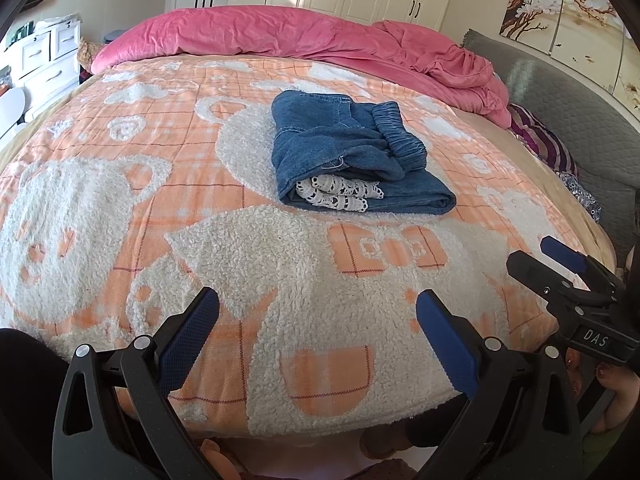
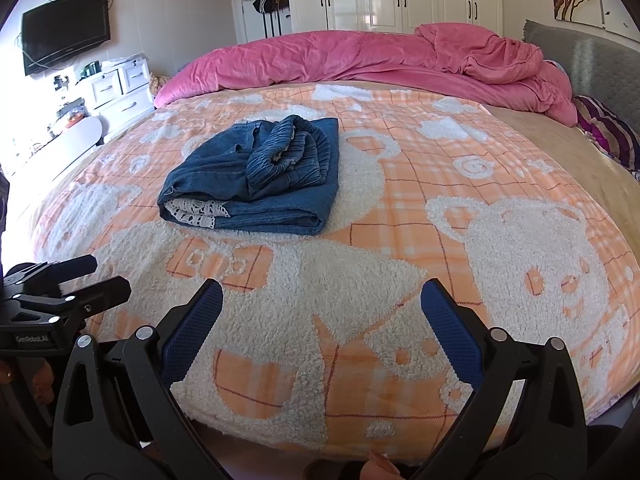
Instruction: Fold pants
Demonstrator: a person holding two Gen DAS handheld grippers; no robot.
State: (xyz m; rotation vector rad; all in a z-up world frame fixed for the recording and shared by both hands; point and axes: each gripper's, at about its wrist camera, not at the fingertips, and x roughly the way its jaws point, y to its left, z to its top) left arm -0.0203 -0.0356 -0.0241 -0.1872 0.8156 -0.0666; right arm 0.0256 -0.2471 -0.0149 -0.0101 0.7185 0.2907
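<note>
The left claw (image 1: 318, 308) hangs wide open and empty over the near edge of the bed (image 1: 568, 184), and the right claw (image 2: 322, 300) does the same beside it, its jaws spread just as far with nothing between them. Both sit well back from the pants (image 1: 352, 152), which lie in a compact folded bundle near the middle of the fleece blanket (image 1: 248, 264).

Judging by that bundle, the folding looks essentially done: the legs are doubled over, the gathered elastic waistband (image 2: 288, 152) rests on top, and white lace trim (image 1: 340, 194) peeks from the open front edge. The stack is a little uneven, the waistband bunched and tilted, so any further move would probably be a light squaring-up, calling for a reach forward across the blanket and a pinch at a corner.

The pants are soft blue denim, limp enough to slump at the folds. The blanket is peach plaid with raised, woolly white bear shapes, likely to drag against cloth. A crumpled pink duvet (image 2: 360, 60) lies heaped along the far side of the bed.
</note>
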